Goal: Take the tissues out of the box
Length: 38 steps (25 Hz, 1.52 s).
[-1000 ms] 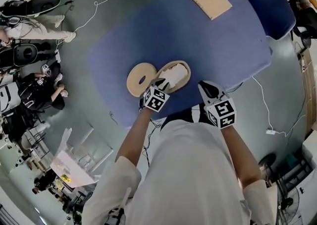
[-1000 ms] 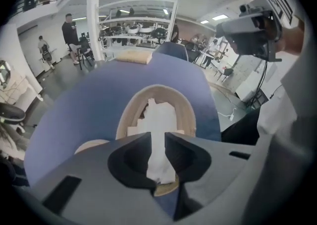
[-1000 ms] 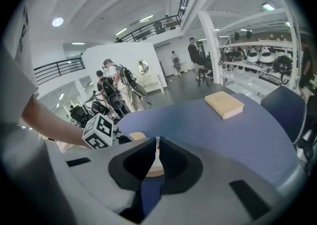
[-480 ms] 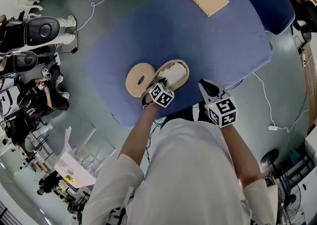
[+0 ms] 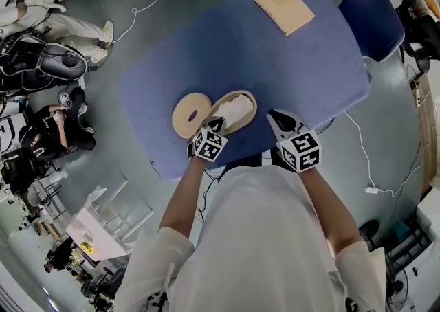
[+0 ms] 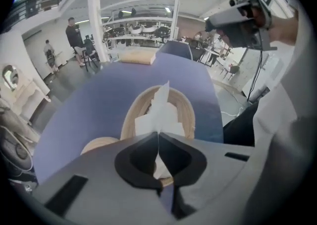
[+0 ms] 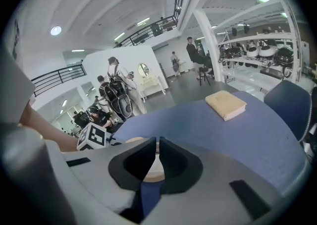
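Pinching a white paper tissue [image 5: 232, 106] in the oval wooden box [image 5: 249, 96]
Head view: the box sits open near the blue tabletop's [image 5: 275, 56] front edge. Left gripper view: the left gripper [image 6: 158, 134] is closed on the tissue; a slow, straight lift should avoid tearing. Right gripper view: the right gripper [image 7: 157, 142] is closed and empty.

A tan pad [image 5: 283, 6], perhaps a book, lies on the blue table [image 5: 309, 63] well ahead of the right gripper [image 5: 278, 119]; a blue chair [image 5: 371, 22] stands beyond, to its right.
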Each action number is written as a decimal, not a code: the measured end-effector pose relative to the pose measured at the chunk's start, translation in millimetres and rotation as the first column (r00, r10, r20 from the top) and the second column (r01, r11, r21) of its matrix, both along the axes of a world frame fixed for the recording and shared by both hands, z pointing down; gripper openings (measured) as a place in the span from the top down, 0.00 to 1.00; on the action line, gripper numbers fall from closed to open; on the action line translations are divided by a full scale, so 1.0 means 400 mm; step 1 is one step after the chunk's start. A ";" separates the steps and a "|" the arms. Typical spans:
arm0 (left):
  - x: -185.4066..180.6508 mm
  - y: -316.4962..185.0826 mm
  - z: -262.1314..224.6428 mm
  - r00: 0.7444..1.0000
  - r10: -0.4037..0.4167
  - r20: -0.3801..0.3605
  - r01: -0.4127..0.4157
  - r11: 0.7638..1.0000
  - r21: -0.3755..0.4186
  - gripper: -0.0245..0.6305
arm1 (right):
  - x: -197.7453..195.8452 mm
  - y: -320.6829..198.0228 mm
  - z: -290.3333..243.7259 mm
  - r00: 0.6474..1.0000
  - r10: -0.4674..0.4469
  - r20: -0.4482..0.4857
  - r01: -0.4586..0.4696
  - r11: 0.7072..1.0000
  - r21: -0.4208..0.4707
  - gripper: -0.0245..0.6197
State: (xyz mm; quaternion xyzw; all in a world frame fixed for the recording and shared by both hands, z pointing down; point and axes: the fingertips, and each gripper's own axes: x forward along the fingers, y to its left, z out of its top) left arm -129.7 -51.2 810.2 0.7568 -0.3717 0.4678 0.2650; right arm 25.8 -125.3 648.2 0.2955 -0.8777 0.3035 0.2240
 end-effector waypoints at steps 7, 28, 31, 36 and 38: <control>0.000 0.019 -0.114 0.993 -0.094 -0.070 0.101 0.990 0.100 0.95 | 0.007 -0.009 -0.030 1.000 -0.018 0.025 0.017 1.000 0.021 0.89; -0.076 0.024 -0.645 0.856 -0.340 -0.388 0.502 0.723 0.475 0.95 | -0.040 -0.045 -0.227 0.982 -0.179 0.061 0.166 0.970 0.176 0.89; -0.115 0.035 -0.724 0.826 -0.365 -0.430 0.555 0.662 0.504 0.95 | -0.071 -0.048 -0.275 0.975 -0.208 0.073 0.190 0.961 0.199 0.89; -0.176 0.053 -0.833 0.784 -0.410 -0.466 0.619 0.567 0.544 0.95 | -0.110 -0.068 -0.371 0.963 -0.253 0.088 0.221 0.937 0.269 0.90; -0.194 0.060 -0.868 0.773 -0.416 -0.479 0.634 0.537 0.556 0.95 | -0.125 -0.077 -0.412 0.958 -0.273 0.087 0.235 0.922 0.307 0.90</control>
